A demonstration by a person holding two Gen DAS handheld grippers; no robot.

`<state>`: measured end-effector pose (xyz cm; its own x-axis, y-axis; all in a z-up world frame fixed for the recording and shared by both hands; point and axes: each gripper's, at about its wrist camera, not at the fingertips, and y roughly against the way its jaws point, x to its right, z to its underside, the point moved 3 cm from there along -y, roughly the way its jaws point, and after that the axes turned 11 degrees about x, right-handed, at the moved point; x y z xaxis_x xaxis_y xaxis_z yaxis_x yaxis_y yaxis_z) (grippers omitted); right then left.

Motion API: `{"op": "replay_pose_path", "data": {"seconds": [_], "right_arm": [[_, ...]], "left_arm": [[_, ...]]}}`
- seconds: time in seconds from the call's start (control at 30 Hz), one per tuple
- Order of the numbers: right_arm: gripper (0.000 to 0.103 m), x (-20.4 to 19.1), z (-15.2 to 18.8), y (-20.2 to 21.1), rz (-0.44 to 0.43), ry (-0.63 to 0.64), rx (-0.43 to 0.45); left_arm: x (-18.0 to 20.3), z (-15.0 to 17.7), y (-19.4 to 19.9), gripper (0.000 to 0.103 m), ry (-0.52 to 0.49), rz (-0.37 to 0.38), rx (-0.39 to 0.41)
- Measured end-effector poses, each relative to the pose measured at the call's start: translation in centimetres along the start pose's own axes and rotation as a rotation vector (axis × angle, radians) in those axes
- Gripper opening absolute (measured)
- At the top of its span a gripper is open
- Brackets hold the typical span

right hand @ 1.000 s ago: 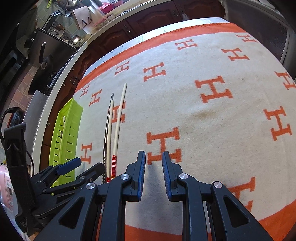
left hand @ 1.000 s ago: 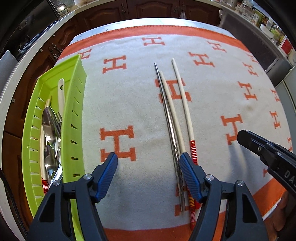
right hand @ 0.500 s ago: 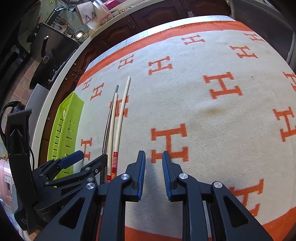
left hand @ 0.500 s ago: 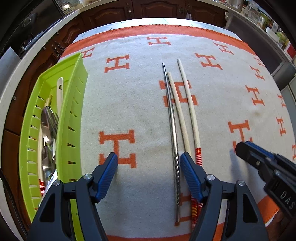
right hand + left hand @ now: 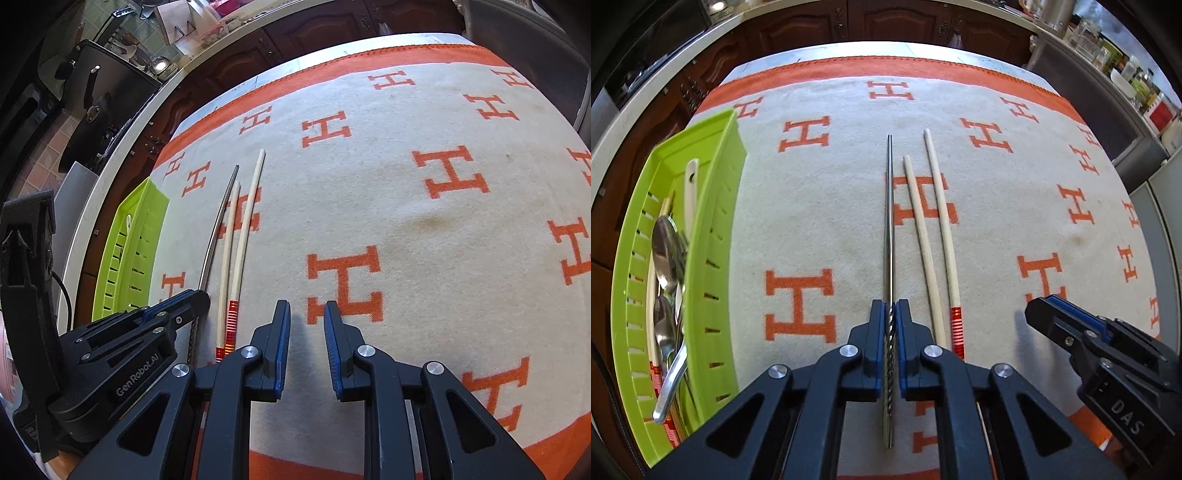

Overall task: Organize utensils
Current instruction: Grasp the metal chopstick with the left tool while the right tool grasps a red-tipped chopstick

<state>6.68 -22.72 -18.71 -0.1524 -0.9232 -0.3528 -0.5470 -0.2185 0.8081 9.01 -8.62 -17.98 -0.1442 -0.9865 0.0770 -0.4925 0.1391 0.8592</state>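
My left gripper (image 5: 890, 308) is shut on the twisted handle end of a metal chopstick (image 5: 889, 221) that lies on the cloth and points away from me. Two wooden chopsticks (image 5: 932, 236) with red-striped ends lie just right of it. A green slotted tray (image 5: 716, 206) at the left holds spoons (image 5: 666, 251) and other utensils. My right gripper (image 5: 306, 314) hovers slightly open and empty over the cloth, right of the chopsticks (image 5: 236, 243); it also shows in the left wrist view (image 5: 1049, 314). The left gripper shows in the right wrist view (image 5: 192, 299), beside the tray (image 5: 129, 251).
A cream cloth with orange H marks and an orange border (image 5: 997, 221) covers the table. Dark wooden cabinets (image 5: 849, 22) stand beyond the far edge. A counter with jars (image 5: 1126, 66) is at the far right.
My left gripper moved right over the metal chopstick and its jaws closed from wide open onto its handle. The right gripper stayed about where it was.
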Motion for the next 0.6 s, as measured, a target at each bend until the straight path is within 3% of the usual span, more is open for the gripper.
{"op": "replay_pose_path", "data": {"seconds": [0.3,0.6], "right_arm": [[0.019,-2.9,-0.2,-1.0,-0.036,0.064,-0.014],[0.019,-6.1,-0.3,-3.1,-0.02,0.119,-0.039]], "left_arm": [[-3.4,-1.6,6.9,0.003,0.051,0.005,0.136],[-11.1,-1.9,11.3,0.004,0.132,-0.117,0.219]]}}
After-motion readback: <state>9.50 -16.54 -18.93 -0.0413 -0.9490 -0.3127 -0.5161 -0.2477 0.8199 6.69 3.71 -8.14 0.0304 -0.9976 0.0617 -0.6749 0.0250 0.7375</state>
